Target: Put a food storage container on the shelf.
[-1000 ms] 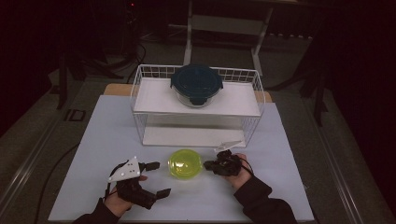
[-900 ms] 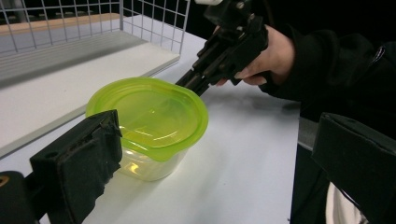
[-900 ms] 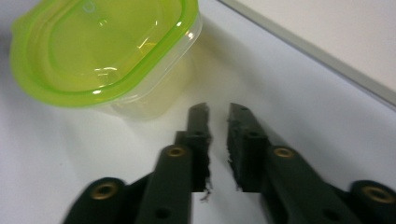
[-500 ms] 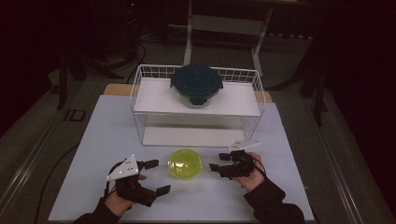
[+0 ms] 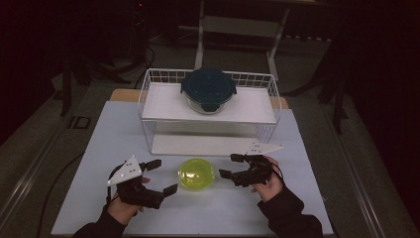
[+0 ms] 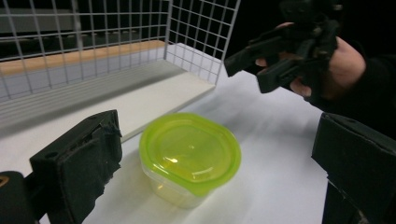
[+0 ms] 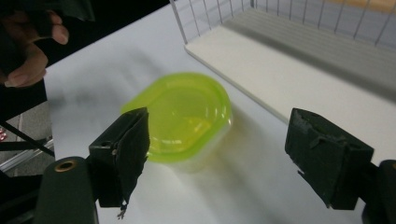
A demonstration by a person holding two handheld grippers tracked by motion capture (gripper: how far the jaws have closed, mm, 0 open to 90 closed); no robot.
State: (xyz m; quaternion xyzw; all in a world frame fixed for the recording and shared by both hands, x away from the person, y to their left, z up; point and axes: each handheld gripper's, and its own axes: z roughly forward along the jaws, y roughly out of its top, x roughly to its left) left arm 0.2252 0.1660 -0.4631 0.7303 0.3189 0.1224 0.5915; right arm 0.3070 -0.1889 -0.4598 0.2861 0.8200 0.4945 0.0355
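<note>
White table (image 5: 307, 198), dark room, wire rack (image 5: 148, 106)

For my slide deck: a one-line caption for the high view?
Open left gripper and right gripper flank a green-lidded container before a wire rack.

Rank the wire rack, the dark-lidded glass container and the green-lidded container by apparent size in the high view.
1. Wire rack
2. Dark-lidded glass container
3. Green-lidded container, though it sits nearer the camera, so its true size against the glass one is unsure.

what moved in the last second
The right gripper drew back to the right, off the green tub, and stands open beside it. The left gripper stayed open at its spot; the tub and the dark-lidded bowl on the rack did not move.
</note>
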